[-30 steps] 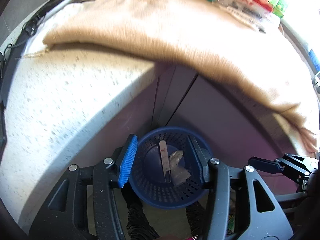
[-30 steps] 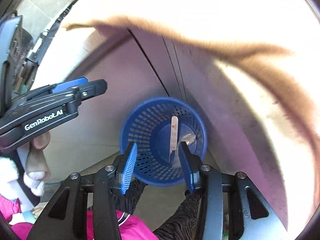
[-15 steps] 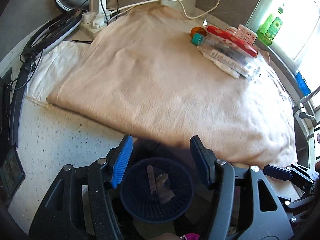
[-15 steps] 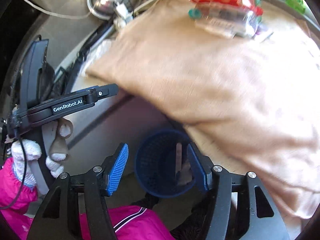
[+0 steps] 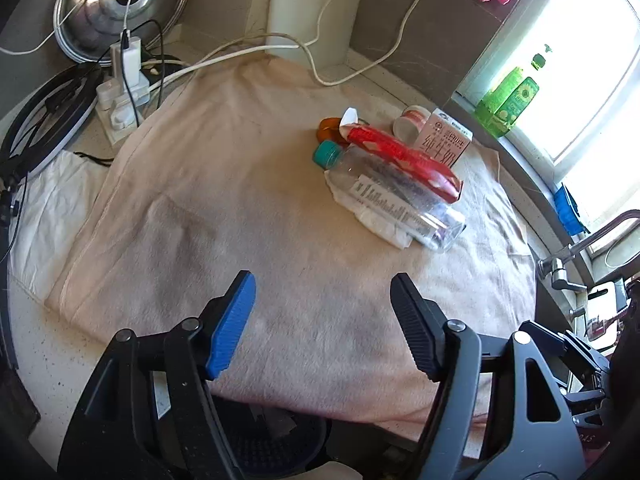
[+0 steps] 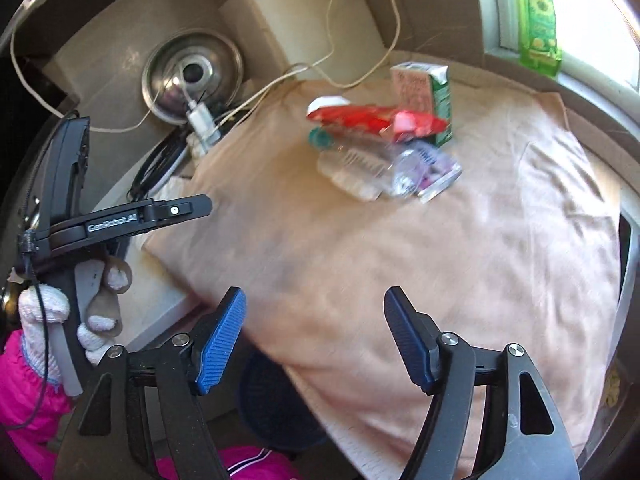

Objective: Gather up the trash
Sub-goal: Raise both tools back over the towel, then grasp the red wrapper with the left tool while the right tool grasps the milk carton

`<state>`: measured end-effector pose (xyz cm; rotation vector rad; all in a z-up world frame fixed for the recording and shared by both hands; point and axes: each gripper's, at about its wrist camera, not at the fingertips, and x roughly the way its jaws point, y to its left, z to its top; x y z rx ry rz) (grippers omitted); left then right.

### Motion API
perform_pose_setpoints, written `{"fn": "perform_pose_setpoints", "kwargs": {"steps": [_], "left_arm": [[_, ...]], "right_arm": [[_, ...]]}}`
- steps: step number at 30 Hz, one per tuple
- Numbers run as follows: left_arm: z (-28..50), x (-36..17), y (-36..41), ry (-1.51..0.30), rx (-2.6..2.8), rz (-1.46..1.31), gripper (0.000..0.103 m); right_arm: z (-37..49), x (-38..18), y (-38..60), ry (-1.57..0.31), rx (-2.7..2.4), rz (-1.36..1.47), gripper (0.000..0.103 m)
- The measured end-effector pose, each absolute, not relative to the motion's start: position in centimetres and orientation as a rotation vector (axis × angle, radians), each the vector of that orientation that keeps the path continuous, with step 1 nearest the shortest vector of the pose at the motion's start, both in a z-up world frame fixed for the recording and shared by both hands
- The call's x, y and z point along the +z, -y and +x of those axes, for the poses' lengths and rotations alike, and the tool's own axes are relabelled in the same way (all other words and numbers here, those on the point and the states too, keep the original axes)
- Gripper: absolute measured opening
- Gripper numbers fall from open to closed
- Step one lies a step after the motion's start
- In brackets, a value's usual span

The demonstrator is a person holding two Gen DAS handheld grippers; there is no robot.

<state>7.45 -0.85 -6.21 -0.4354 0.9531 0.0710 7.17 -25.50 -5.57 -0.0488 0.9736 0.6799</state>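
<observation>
A heap of trash lies on the beige towel [image 5: 248,208]: a clear plastic bottle [image 5: 400,196] with a teal cap, a red wrapper [image 5: 400,156], a small carton [image 5: 444,140] and white tissue [image 5: 376,220]. My left gripper [image 5: 324,316] hangs over the towel's near part, well short of the heap, jaws opening, nothing between them. My right gripper [image 6: 316,332] is likewise opening and empty, with bottle [image 6: 360,164], wrapper [image 6: 376,118] and carton [image 6: 428,92] ahead. The blue basket [image 5: 260,448] [image 6: 272,412] shows below the counter edge, mostly hidden.
A steel pot lid [image 5: 120,4], a power strip with chargers [image 5: 124,92] and white cables stand at the back. A green bottle [image 5: 512,100] is on the sill and a tap [image 5: 584,248] at right. A gloved hand [image 6: 100,300] holds the left tool.
Both grippers rose from beside the cabinet, over the blue basket, to above the counter. Their jaws widened. The basket dropped to the bottom of both views and the trash heap came into view.
</observation>
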Motion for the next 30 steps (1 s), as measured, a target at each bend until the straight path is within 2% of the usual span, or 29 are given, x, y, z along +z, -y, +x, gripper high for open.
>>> {"fn": "perform_pose_setpoints", "kwargs": {"steps": [19,30], "left_arm": [[19.6,-7.5,1.8,-1.049,0.036,-0.682,0.072],[24.2,-9.2,1.3,-1.091,0.06,-0.8,0.072]], "right_arm": [[19.8,-2.8,26.6,-0.85,0.577,-0.091,0.071],[26.5,-4.2,23.8,-0.86,0.56,-0.147,0.071]]}}
